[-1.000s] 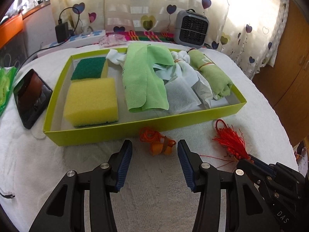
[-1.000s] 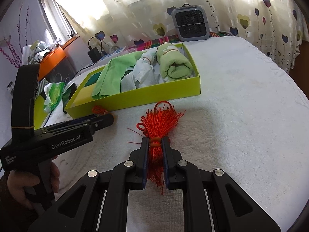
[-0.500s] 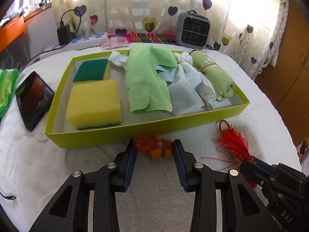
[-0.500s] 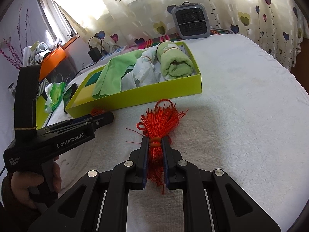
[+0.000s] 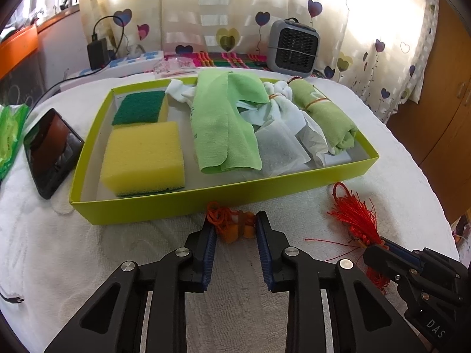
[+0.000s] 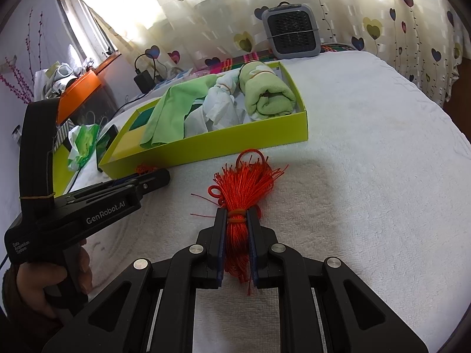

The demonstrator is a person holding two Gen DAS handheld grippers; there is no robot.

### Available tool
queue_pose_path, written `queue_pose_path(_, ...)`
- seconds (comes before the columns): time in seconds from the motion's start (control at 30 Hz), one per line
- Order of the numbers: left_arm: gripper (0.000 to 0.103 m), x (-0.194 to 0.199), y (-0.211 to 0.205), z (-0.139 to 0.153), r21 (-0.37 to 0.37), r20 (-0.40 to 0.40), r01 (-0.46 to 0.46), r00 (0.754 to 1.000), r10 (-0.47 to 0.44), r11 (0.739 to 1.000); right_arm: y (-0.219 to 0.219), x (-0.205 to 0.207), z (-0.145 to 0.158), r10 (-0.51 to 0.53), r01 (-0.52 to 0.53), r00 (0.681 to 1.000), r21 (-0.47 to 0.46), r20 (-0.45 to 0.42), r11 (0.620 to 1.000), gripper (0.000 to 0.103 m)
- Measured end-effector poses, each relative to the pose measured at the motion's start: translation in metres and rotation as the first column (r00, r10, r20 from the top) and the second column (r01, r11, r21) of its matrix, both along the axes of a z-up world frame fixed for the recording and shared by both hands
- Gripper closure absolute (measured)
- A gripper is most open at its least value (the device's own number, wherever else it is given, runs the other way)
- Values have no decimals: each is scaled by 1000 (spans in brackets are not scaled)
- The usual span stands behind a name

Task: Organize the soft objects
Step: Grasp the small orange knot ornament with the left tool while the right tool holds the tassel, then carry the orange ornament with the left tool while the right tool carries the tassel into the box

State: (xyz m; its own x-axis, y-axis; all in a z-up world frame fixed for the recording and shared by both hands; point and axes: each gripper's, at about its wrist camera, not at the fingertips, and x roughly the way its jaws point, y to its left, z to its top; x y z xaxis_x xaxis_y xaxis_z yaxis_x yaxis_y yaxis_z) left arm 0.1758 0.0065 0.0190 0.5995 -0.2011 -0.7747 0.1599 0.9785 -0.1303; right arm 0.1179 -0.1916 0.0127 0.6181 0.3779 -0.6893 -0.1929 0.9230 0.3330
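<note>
The left gripper [image 5: 235, 220] has its fingers on either side of a small orange corded bundle [image 5: 232, 225] that lies on the white terry-covered surface [image 5: 88, 264], just in front of the near wall of the lime-green cardboard tray [image 5: 176, 203]. The jaws have just been closing on it, and the blue ribbed pads now look to touch the bundle's two ends, though how firmly they press cannot be told. The bundle's long axis runs across the gap, from finger to finger, so the grip takes it end to end. It is a lumpy thing: a tangle of thin orange cord at the left, a soft rounded orange body with a dark band at the right.

The right gripper [image 6: 237, 214] is clenched on a red thread tassel [image 6: 241, 188], its fingers pinching the bound waist where an orange band cinches the strands. The tassel's long axis runs along the fingers, loop and frayed ends fanning toward the tray, the tail hanging back between the jaws.

The tray already holds a yellow sponge [image 5: 144, 158], a green scouring pad [image 5: 138, 108], a light green microfibre cloth [image 5: 220, 126], crumpled white tissue [image 5: 282, 135] and a rolled, banded green towel [image 5: 326, 117]. From either gripper the move is likely short: lift and carry forward over the wall.
</note>
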Motion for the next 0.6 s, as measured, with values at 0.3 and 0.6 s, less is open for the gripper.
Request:
queue_pose_path(0.3,79,-2,0,1,-6,1,0,1000,0,1000,-2,1,0,4,-4,1000,0,4,1000,89)
queue_pose_path(0.6,80,-12,2,12,-23,25,3,1000,-3,1000,-2,-3,9,21,-22,999,25,45,999,89)
